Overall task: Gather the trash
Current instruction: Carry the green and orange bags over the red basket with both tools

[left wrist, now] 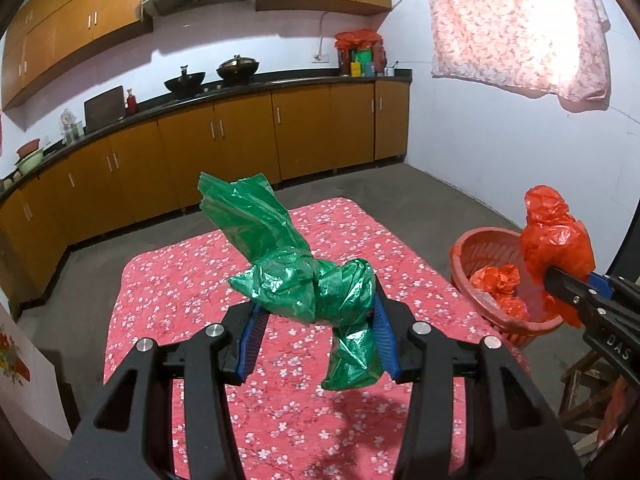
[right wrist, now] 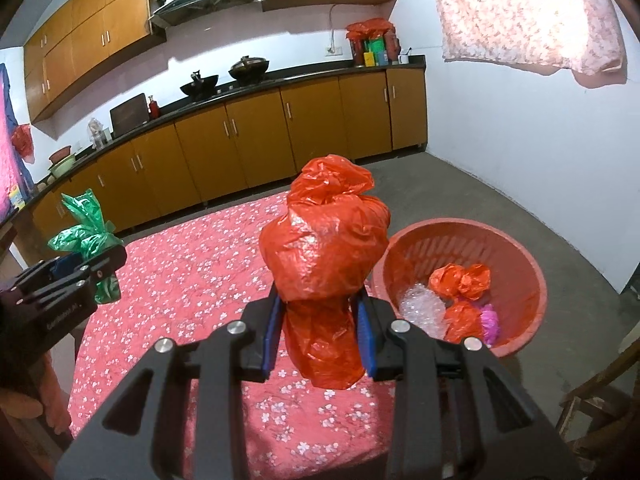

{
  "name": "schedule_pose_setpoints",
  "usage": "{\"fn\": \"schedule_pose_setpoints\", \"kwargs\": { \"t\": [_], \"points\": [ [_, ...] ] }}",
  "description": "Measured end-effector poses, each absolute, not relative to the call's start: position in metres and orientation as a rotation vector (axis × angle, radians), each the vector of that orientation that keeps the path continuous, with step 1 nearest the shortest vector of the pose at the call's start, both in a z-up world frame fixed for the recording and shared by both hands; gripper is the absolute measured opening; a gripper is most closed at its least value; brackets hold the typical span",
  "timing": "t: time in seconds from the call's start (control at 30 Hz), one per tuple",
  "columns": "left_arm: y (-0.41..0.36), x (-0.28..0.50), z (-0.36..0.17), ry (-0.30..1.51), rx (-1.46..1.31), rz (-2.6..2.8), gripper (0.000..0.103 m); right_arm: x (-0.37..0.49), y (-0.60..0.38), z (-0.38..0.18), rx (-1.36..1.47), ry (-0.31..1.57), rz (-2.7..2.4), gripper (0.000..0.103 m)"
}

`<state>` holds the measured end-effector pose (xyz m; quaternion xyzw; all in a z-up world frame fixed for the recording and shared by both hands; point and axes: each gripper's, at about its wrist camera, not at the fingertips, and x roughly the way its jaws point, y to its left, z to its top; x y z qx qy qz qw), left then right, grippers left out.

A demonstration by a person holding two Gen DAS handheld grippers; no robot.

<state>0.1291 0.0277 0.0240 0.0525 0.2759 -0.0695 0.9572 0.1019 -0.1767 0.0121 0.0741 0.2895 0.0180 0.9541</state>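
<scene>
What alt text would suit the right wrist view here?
The right claw grips a knotted red plastic bag above a red floral tablecloth, beside a round red plastic basket already holding bagged trash. At far left, the left claw holds a crumpled green plastic bag.

A knotted, crinkled green plastic bag (left wrist: 304, 276) hangs above the floral cloth, pinched at its twisted middle, its loose top flaring up and left and a tail drooping below. A bunched, shiny red-orange plastic bag (right wrist: 324, 248) stands upright, clamped at its waist, just left of the round red slatted plastic basket (right wrist: 516, 248), which holds 2 crumpled red bags (right wrist: 460, 280), clear bubble wrap (right wrist: 420, 304) and a pink scrap (right wrist: 490, 320).
</scene>
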Motion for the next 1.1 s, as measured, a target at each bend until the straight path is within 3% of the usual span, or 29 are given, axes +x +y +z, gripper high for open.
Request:
{"fn": "schedule_pose_setpoints", "kwargs": {
  "t": [0.67, 1.1],
  "points": [
    [-0.015, 0.126, 0.021, 0.574, 0.115, -0.239, 0.048, 0.088, -0.206, 0.018, 0.155, 0.581, -0.026, 0.032],
    [-0.09, 0.153, 0.006, 0.579, 0.091, -0.449, 0.048, 0.111, -0.309, 0.003, 0.217, 0.604, -0.193, 0.032]
  ]
}}
